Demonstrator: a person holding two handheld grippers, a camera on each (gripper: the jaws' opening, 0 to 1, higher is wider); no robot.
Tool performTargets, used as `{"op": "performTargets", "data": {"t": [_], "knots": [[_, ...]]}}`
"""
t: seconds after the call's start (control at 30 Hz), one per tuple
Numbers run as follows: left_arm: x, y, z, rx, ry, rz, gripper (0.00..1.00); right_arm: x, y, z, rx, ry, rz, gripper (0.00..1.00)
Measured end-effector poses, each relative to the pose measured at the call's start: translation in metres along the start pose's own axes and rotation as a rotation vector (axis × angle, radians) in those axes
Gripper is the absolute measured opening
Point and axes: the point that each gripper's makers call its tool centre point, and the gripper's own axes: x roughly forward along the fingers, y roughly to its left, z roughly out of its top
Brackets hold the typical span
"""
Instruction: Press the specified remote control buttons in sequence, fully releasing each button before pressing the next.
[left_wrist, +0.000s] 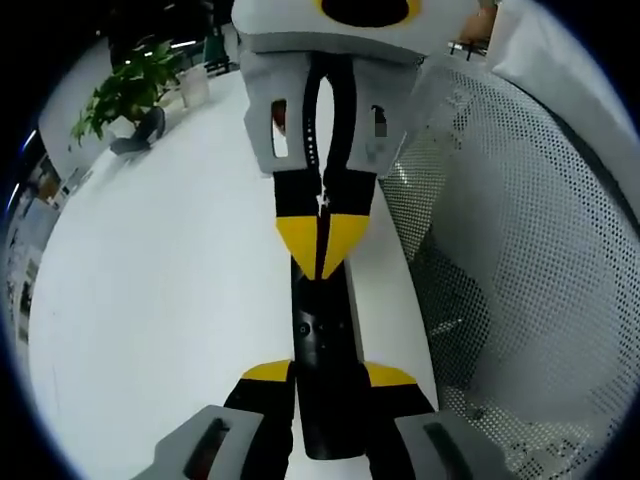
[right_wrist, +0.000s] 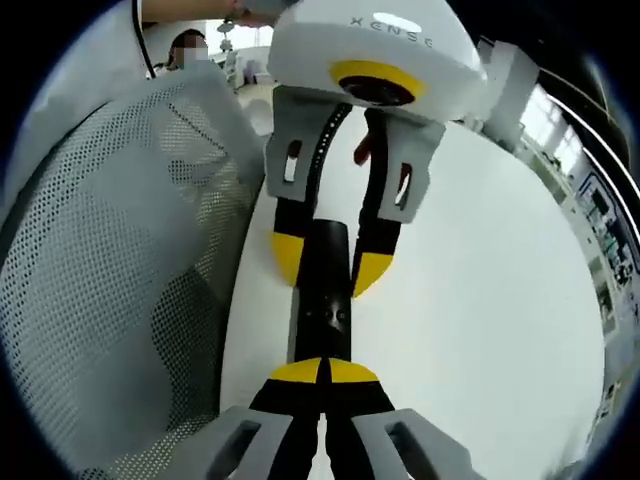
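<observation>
Item: black remote control (left_wrist: 325, 370), slim and bar-shaped, lying on the white bench (left_wrist: 160, 300) close to the edge where a white mesh chair back (left_wrist: 530, 250) stands.

Holding: in the left gripper view my left gripper (left_wrist: 328, 378) has its yellow-tipped jaws spread either side of the remote's near end, touching or just beside its flanks — I judge this a steadying hold, so the body does not skate when a button is pushed. I cannot tell how firmly it clamps.

Pressing tool: my right gripper (right_wrist: 325, 372), seen from its own camera, has its jaws pressed together into a single yellow point, which rests on or just above the remote's upper face. Closed jaws make one narrow tip, fit for one button at a time. Whether a button is actually depressed I cannot tell; the keys are too dark to read.

Orientation: the long axis runs straight between the two grippers, which face each other along it — one end under the left jaws, the other toward the right. Face up, flat on the bench. Which end is the emitter end I cannot say.

Also present: a potted plant (left_wrist: 125, 90) at the far bench side; a person (right_wrist: 185, 45) behind the chair.
</observation>
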Motion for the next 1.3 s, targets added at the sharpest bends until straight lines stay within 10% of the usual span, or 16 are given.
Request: {"op": "performTargets", "data": {"t": [0.43,0.8,1.03,1.3], "knots": [[0.0003,-0.0006,0.0,0.001,0.001,0.002,0.24,-0.0051,-0.0029,-0.0025,0.15,-0.151,-0.043,0.08],[-0.0001,-0.0005,0.0,-0.008,-0.022,0.003,0.24,-0.0014,-0.0004,0.0007,0.081,-0.121,0.025,0.07],[-0.0003,-0.0005,0.0001,-0.013,-0.037,0.007,0.23,0.0018,0.0011,0.0026,-0.016,0.037,0.062,0.07],[-0.0008,-0.0006,0.0,-0.025,-0.081,0.017,0.23,0.0008,-0.0022,0.002,0.112,-0.022,0.081,0.07]]}}
